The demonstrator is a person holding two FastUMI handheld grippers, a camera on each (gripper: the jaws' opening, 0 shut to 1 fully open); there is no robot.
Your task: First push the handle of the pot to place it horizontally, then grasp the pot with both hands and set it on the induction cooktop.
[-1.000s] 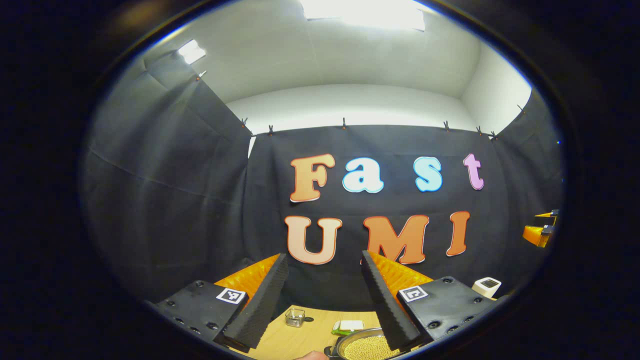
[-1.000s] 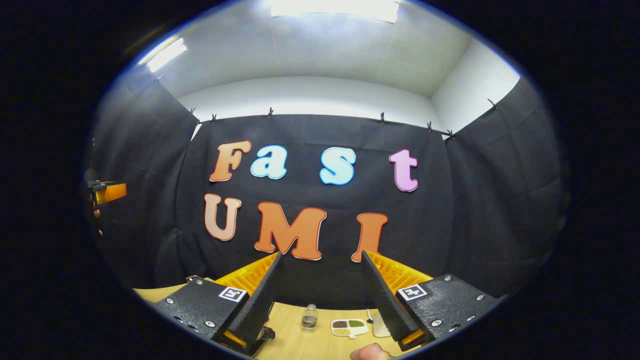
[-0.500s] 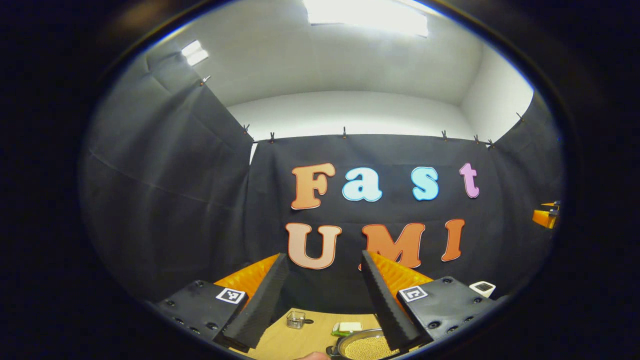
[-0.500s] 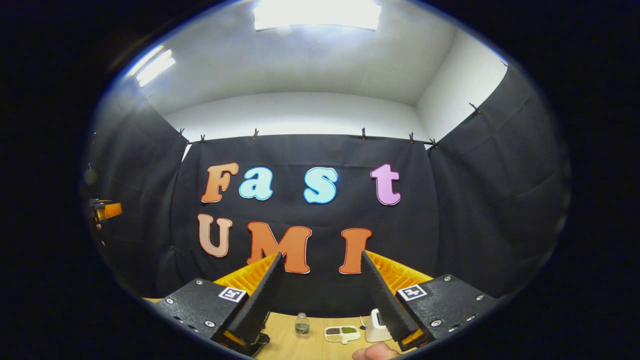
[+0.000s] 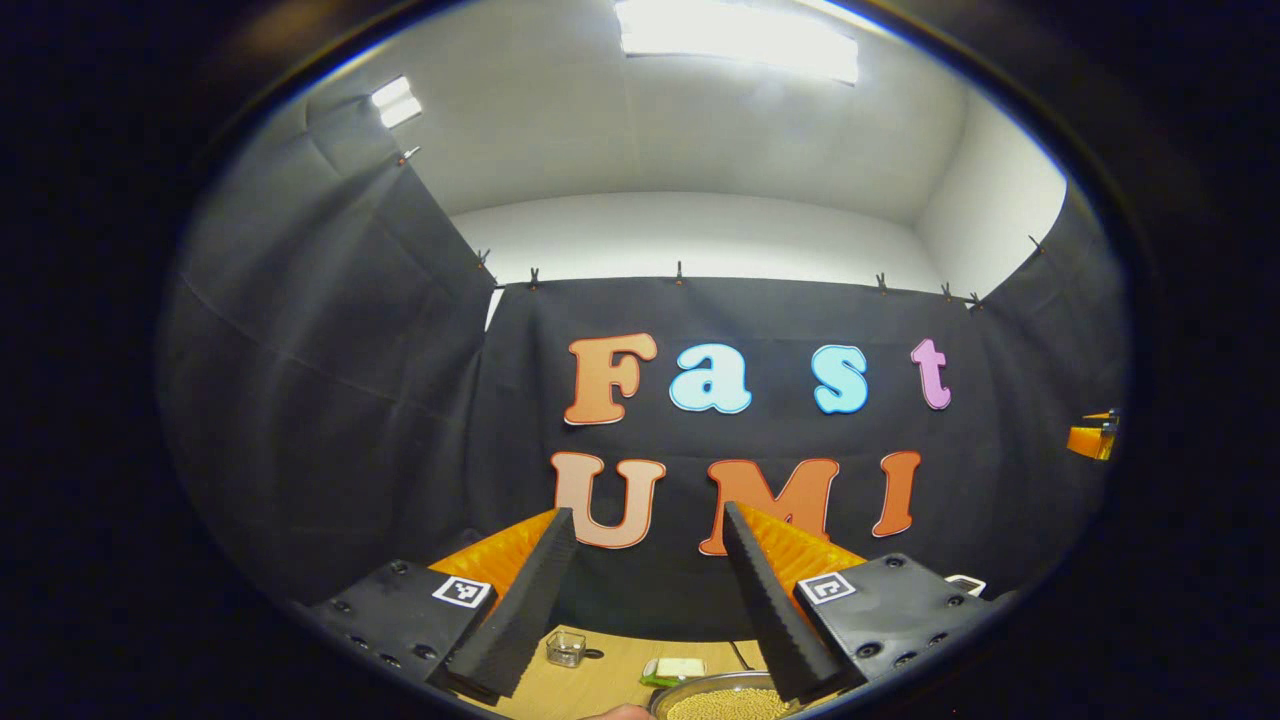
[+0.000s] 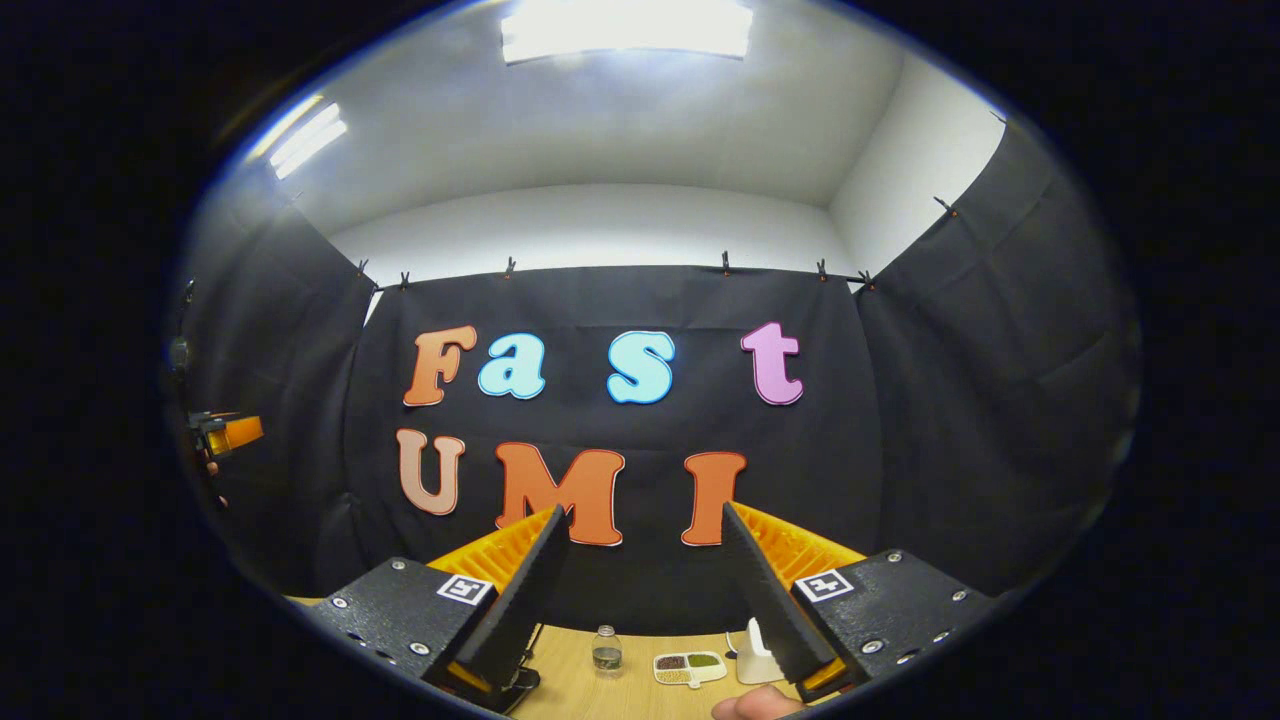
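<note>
Since a second ago both our views have slid down the wall: in the left gripper view the pot (image 5: 722,698) has sunk toward the bottom edge, and in the right gripper view the table (image 6: 640,672) has dropped lower too; we read that as both grippers tipping up a little, though we cannot tell it from a plain lift.

Left to right in the left gripper view: a small glass jar (image 5: 565,648) stands on the table (image 5: 610,672); beside it lies a flat white and green thing (image 5: 674,670) we cannot identify; then comes the pot, full of pale grains, partly behind our left gripper's (image 5: 645,590) right finger; that gripper is spread wide and holds nothing. The pot is cut off at the bottom, so its handle and the cooktop are not made out. A white box (image 5: 966,582) peeks over the finger mount at far right.

In the right gripper view, the right gripper (image 6: 640,590) likewise gapes with nothing between its fingers; between them, on the table, stand a small bottle (image 6: 605,648), a divided tray (image 6: 690,668) of grains and a white device (image 6: 755,662) half hidden by the finger.

We judge the grippers are held high and apart as a ready pose; the handle push is not yet begun.
</note>
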